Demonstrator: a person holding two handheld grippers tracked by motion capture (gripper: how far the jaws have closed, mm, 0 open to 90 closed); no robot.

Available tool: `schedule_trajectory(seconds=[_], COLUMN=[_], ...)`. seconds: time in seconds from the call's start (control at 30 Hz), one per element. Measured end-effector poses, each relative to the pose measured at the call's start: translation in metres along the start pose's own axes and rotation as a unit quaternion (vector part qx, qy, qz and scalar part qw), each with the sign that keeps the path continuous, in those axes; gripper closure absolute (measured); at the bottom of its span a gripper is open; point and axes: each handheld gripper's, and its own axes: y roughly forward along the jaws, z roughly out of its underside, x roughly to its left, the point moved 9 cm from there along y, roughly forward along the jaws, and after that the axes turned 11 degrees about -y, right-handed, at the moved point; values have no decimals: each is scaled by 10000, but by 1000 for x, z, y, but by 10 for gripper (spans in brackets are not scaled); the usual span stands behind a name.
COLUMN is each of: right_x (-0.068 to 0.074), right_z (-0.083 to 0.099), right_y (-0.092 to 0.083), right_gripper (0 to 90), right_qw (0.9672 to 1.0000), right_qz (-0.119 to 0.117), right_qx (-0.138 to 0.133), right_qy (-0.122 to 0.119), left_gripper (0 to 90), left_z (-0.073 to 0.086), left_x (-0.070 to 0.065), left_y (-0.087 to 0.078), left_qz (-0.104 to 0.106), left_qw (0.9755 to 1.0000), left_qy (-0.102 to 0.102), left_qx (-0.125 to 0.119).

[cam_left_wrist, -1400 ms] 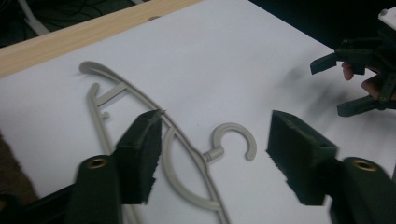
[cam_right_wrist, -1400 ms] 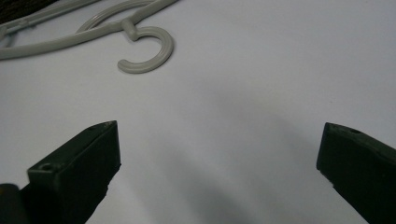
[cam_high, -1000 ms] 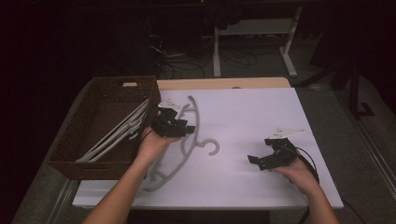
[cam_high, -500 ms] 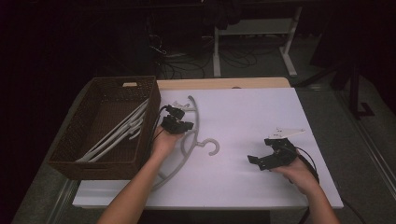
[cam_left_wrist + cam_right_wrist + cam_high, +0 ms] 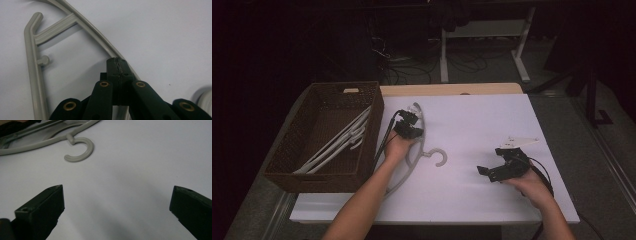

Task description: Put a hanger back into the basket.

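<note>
A grey plastic hanger point(image 5: 408, 167) lies on the white table point(image 5: 492, 115) beside the basket, its hook point(image 5: 440, 158) pointing right. My left gripper point(image 5: 411, 124) is down on the hanger's upper arm. In the left gripper view its jaws point(image 5: 117, 63) are pressed together on that arm point(image 5: 82, 27), which runs under the tips. My right gripper point(image 5: 490, 162) rests on the table at the right, open and empty. The right gripper view looks between its wide-apart jaws point(image 5: 117, 190) towards the hook point(image 5: 82, 152).
A brown wicker basket point(image 5: 376, 117) stands at the left with several pale hangers point(image 5: 337, 142) lying in it. Floor, cables and a table leg lie beyond the table's far edge.
My left hand has moved forward along the hanger towards its far end and sunk onto it. The right hand has kept still.
</note>
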Motion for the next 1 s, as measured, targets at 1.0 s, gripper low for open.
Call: schedule_trajectory(seconds=[1.0], right_x=[1], right_z=[-1], right_y=[-3], right_gripper=[0], right_qw=[10000], right_qz=[-17], right_qx=[-47], right_qy=[-55], left_gripper=[900], left_z=[11], left_x=[-143], left_y=[27], left_qz=[1561], left_qw=[9823], left_qy=[938], left_qx=[433])
